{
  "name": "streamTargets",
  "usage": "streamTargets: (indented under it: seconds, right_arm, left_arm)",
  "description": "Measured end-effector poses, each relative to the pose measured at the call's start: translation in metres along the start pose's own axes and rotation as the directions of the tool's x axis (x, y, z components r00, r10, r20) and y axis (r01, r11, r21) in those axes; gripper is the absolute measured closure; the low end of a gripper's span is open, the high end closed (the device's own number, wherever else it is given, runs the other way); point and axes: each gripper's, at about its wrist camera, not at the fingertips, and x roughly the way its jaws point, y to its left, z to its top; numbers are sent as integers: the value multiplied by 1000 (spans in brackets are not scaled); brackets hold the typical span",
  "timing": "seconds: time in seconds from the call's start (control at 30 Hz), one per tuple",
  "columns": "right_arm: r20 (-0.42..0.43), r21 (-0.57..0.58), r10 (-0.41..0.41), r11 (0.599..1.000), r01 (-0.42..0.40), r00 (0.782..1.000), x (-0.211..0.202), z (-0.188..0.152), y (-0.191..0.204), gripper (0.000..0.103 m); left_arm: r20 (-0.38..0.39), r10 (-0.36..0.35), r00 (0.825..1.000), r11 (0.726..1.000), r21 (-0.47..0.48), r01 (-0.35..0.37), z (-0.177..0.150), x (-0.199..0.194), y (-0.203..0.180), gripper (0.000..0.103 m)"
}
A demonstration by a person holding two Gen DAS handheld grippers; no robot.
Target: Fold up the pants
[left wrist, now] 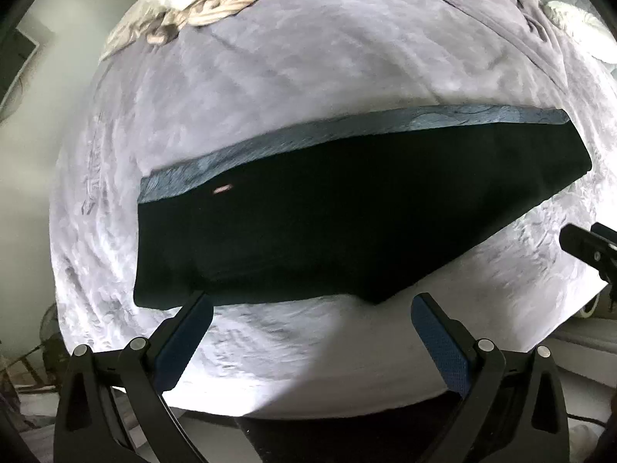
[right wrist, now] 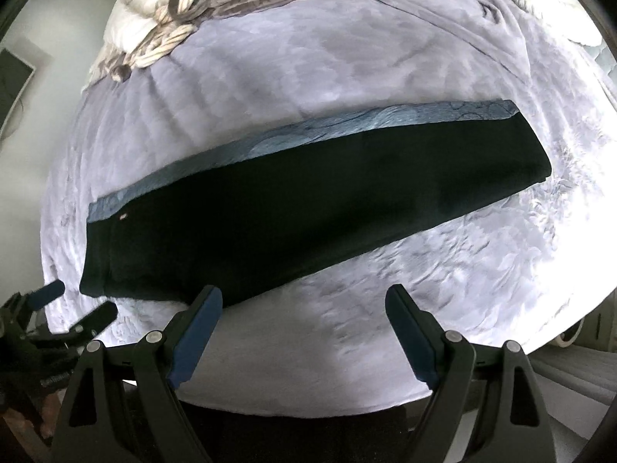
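Black fabric: pants (left wrist: 347, 227), folded lengthwise, long axis left-right.
Waistband end: nearer left gripper (left wrist: 312, 308), spread wide, nothing held.
Right gripper (right wrist: 304, 305): likewise released.

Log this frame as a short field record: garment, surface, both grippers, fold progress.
garment: black pants with blue-grey side stripe, lying flat, legs stacked lengthwise
surface: pale lavender quilted bedspread
clutter: striped beige and white bedding heap at the far end
left gripper: open, empty, at the pants' near edge
right gripper: open, empty, at the near edge
progress: lengthwise fold apparently made, no crosswise fold yet
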Motion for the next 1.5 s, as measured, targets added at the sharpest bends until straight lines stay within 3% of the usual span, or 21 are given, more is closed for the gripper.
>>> streamTargets:
  seconds: [0.2,0.6,0.93,1.37,1.5]
  right_arm:
    - [-33,-1,29,1000,-30,999,0,22,-54,14]
    - [-76,-2,65,998,-66,995,13,40,-130,14]
    - [-76,124,87,989,-77,993,28,51,-190,14]
    - [-28,377,168,915,-146,985,58,68,-285,14]
    - [17,465,240,858,-220,971,76,69,-309,14]
  left_arm:
    - [4,34,999,999,-25,-34,17,-15,-57,0]
    - [-38,116,993,992,-40,-117,34,-18,-114,0]
    - [-11,86,996,996,4,-86,76,-10,-156,0]
    - [-49,61,997,997,-36,-63,137,67,-184,0]
    - [-73,69,995,997,-41,-72,149,100,-195,0]
